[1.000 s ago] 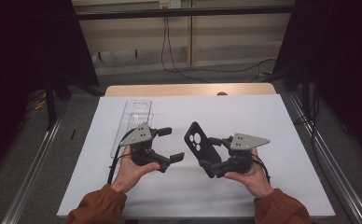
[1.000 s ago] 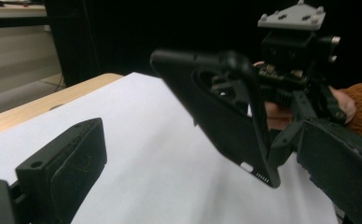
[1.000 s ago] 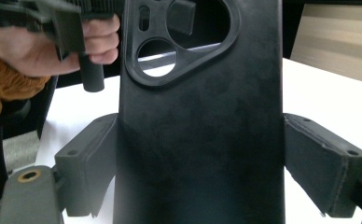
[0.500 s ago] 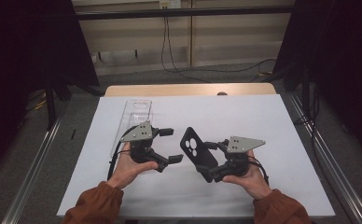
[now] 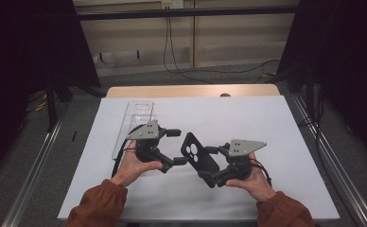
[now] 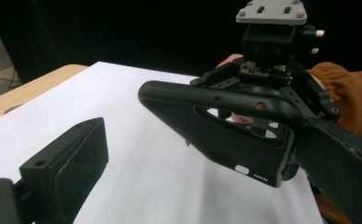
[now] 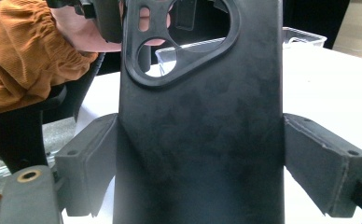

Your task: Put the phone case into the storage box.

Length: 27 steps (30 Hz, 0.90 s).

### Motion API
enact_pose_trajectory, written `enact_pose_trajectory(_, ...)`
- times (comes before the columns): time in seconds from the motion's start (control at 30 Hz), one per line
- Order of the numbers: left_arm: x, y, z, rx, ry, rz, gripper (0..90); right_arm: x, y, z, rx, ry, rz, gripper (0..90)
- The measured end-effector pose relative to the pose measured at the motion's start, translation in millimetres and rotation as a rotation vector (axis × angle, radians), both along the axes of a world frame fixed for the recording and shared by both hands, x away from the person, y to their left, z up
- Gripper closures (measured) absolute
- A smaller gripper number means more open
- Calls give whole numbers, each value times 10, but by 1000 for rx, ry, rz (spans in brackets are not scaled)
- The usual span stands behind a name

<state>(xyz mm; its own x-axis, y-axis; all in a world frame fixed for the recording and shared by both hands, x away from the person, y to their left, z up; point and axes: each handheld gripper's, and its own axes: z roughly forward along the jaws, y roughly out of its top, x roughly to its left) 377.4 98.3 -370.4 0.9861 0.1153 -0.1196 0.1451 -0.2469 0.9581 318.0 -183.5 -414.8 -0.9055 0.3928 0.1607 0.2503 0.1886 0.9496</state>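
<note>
High view: right hand-held gripper (image 5: pixel 213 166) already pinches the black phone case (image 5: pixel 199 158) by its sides, while the spread left hand-held gripper (image 5: pixel 175 147) has yet to grip it.

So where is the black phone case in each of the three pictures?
High view: the black phone case is at centre, tilted, above the white table cover, held by the right gripper.
Left gripper view: the case is at centre right, seen edge-on.
Right gripper view: the case fills the middle, between the two pads.
Shared landmark: the case's camera cutout.
</note>
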Motion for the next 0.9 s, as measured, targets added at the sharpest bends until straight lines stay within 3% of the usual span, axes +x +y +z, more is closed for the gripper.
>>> enact_pose_trajectory(0.3, 0, -22, -36, 14, 6, -50, 19, 1, 20, -33, 3, 23, 39, 143)
enact_pose_trajectory(0.67, 41, -6, -99, 19, 50, -175, 44, -27, 74, -55, -16, 38, 98, 144)
enact_pose_trajectory(0.9, 41, -17, -104, 4, 23, -204, 70, -24, 62, -57, -18, 43, 112, 144)
